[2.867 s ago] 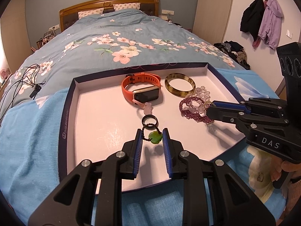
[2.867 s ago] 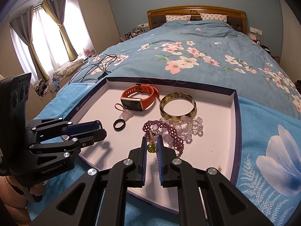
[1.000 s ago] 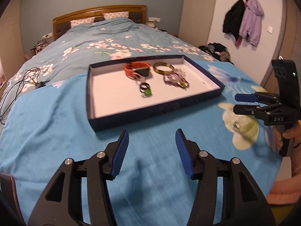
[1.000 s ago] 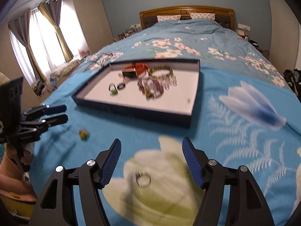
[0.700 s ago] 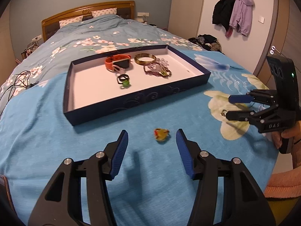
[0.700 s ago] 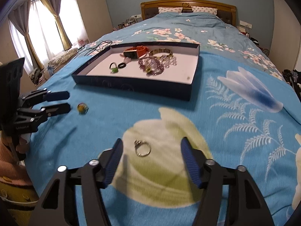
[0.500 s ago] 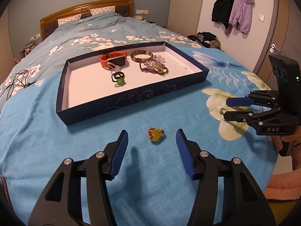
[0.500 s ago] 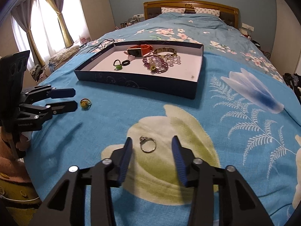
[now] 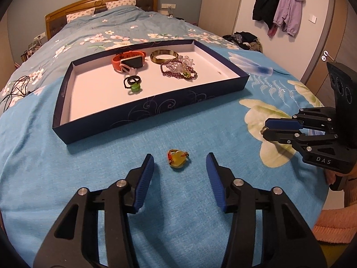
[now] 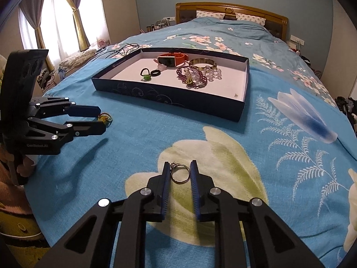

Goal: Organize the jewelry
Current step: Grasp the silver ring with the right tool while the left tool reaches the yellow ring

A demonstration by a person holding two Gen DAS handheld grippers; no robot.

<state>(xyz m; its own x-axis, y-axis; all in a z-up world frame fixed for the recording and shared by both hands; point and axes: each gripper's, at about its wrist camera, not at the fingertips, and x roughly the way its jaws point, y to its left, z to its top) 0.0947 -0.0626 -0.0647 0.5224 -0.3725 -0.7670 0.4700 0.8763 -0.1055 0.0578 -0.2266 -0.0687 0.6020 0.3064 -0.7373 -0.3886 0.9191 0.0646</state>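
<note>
Your left gripper [image 9: 179, 164] is spread wide round the yellow ring [image 9: 177, 158], blanket [image 9: 111, 178] free both sides. Right gripper [image 10: 180, 172] nearly pinching the silver ring [image 10: 179, 174]; tray [image 9: 156, 107] wall just ahead

bare blanket [image 9: 93, 178] around the yellow ring [image 9: 177, 159], tray wall [image 9: 156, 106] blocking beyond, silver ring [image 10: 180, 174] hemmed by pads

Each camera looks forward along its own gripper, low and close over the blue blanket [image 9: 67, 178], toward the headboard [image 10: 232, 9]. Both views share the tray [image 9: 156, 105], and each catches the other gripper at its edge.
</note>
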